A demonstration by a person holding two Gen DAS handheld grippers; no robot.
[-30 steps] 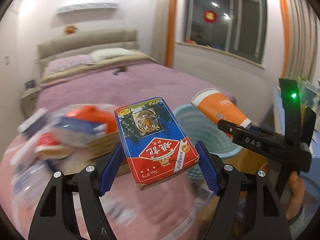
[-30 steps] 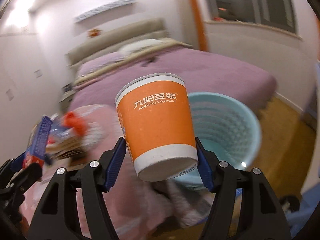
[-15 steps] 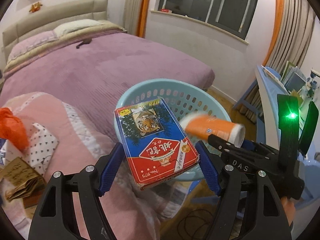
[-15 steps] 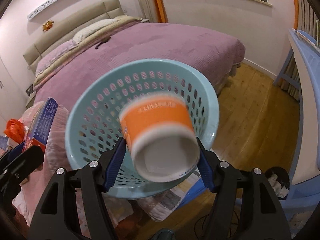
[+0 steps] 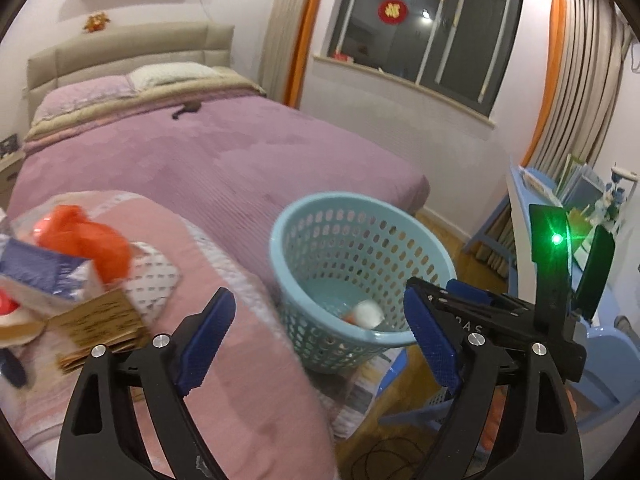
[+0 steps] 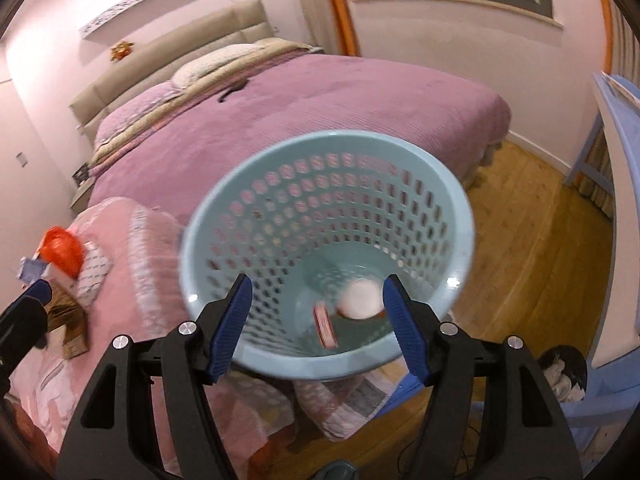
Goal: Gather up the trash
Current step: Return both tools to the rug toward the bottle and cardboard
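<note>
A light blue perforated basket [image 5: 320, 216] [image 6: 256, 176] stands beside the pink quilt. Inside it lie the orange paper cup [image 5: 366, 314] [image 6: 360, 300] and the red card box [image 6: 325, 326]. My left gripper [image 5: 320, 336] is open and empty, left of and above the basket. My right gripper [image 6: 316, 328] is open and empty, right over the basket's near rim; it also shows in the left wrist view [image 5: 480, 312]. More trash lies on the quilt at left: an orange plastic bag [image 5: 88, 236] [image 6: 62, 252], a blue-white packet [image 5: 44, 276] and brown folded paper [image 5: 100, 332].
A purple bed [image 5: 224, 152] fills the back. A blue table [image 5: 532, 200] and blue chair [image 6: 592, 396] stand at the right on a wooden floor [image 6: 532, 248]. A pink quilt [image 5: 248, 380] lies under the left gripper.
Both grippers have opened. The card box and the orange cup have dropped into the basket. Both views have shifted a little back from the basket.
</note>
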